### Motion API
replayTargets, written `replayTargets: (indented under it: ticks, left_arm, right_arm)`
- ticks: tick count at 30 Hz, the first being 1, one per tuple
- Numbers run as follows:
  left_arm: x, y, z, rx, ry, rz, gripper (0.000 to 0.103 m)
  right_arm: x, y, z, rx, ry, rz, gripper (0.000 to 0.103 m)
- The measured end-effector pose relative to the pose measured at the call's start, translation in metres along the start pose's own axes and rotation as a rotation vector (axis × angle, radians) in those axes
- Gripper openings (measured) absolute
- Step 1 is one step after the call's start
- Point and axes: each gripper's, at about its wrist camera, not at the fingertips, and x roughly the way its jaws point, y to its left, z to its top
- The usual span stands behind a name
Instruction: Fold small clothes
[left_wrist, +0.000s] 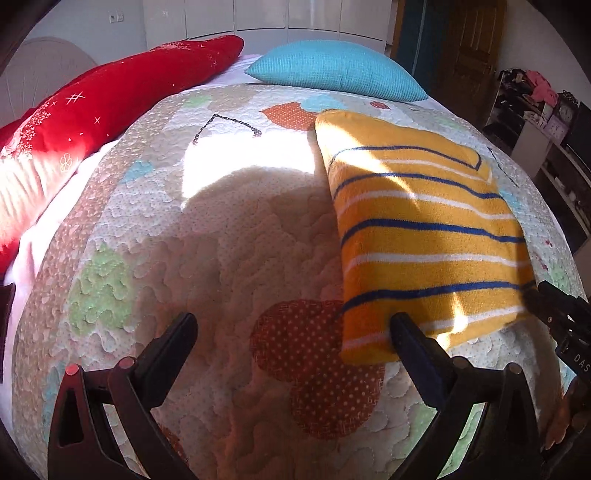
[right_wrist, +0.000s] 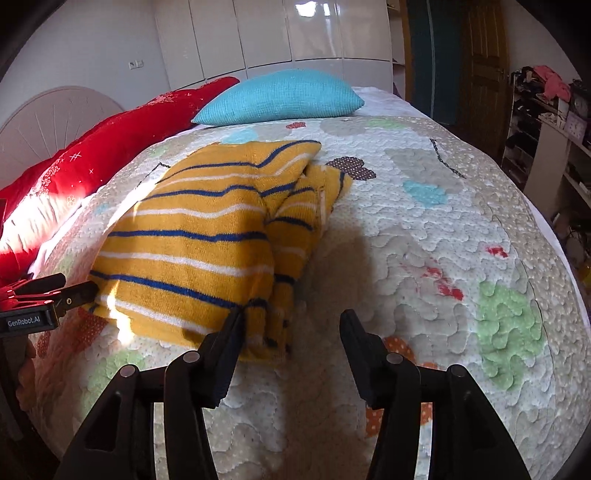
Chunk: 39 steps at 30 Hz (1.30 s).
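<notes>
A folded yellow striped garment (left_wrist: 424, 236) lies on the quilted bed (left_wrist: 221, 240), nearer the camera than the turquoise pillow (left_wrist: 332, 70), with the red pillow (left_wrist: 92, 110) off to its left. The left tongs (left_wrist: 293, 332) stand apart, their right finger touching the garment's near edge, gripping nothing. The right tongs (right_wrist: 291, 328) are also apart, their left finger against the garment's near right corner, where loose folds bunch beside the main panel.

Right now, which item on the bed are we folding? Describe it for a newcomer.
Start at the quilted bedspread covering the bed. Near its front lies a folded knit garment, in front of the turquoise pillow and red pillow. Only it is mustard yellow with blue and white stripes.
</notes>
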Motion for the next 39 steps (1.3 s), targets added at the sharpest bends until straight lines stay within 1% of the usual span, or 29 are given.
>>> replayTargets:
  ticks: [3,6,9,11,14,15,16,18,19,20,25,29,32,39]
  left_arm:
    - [-0.029,-0.004,-0.011,0.018,-0.08,0.004,0.103]
    - [-0.057,-0.009,-0.022,0.017,-0.175,0.045,0.103]
    - [-0.085,-0.016,-0.033,0.002,-0.328,0.115,0.103]
    - [-0.105,-0.02,-0.038,0.005,-0.407,0.145,0.103]
    - [-0.133,-0.024,-0.044,0.001,-0.511,0.15,0.103]
    - [-0.139,-0.024,-0.044,-0.007,-0.527,0.15,0.103]
    - [-0.143,-0.024,-0.044,-0.012,-0.533,0.133,0.103]
    - [-0.147,-0.024,-0.044,-0.011,-0.527,0.078,0.103]
    - [-0.147,-0.024,-0.044,-0.009,-0.516,0.06,0.103]
    - [-0.145,-0.026,-0.044,-0.005,-0.501,0.052,0.103]
    - [-0.126,-0.028,-0.049,0.0,-0.378,0.045,0.103]
    - [-0.111,-0.025,-0.055,-0.02,-0.304,0.071,0.103]
    - [-0.1,-0.024,-0.058,-0.029,-0.245,0.061,0.103]
    - [-0.084,-0.029,-0.064,-0.01,-0.162,0.061,0.103]
  right_arm:
    - [-0.016,0.007,-0.011,-0.029,-0.023,-0.027,0.058]
    - [-0.031,0.016,-0.023,-0.049,-0.042,-0.063,0.063]
    - [-0.039,0.02,-0.033,-0.024,-0.041,-0.065,0.064]
    - [-0.046,0.023,-0.038,-0.009,-0.046,-0.057,0.065]
    - [-0.057,0.031,-0.043,-0.018,-0.076,-0.07,0.07]
    - [-0.059,0.035,-0.045,-0.029,-0.086,-0.077,0.072]
    - [-0.062,0.039,-0.045,-0.039,-0.095,-0.085,0.075]
    - [-0.064,0.045,-0.047,-0.053,-0.103,-0.091,0.08]
    - [-0.063,0.047,-0.047,-0.053,-0.1,-0.092,0.083]
    - [-0.061,0.048,-0.047,-0.048,-0.093,-0.095,0.084]
    - [-0.048,0.044,-0.051,-0.004,-0.038,-0.096,0.084]
    - [-0.044,0.04,-0.054,0.012,-0.021,-0.113,0.085]
    - [-0.042,0.039,-0.056,0.008,-0.015,-0.137,0.087]
    - [-0.038,0.039,-0.059,-0.001,0.0,-0.172,0.09]
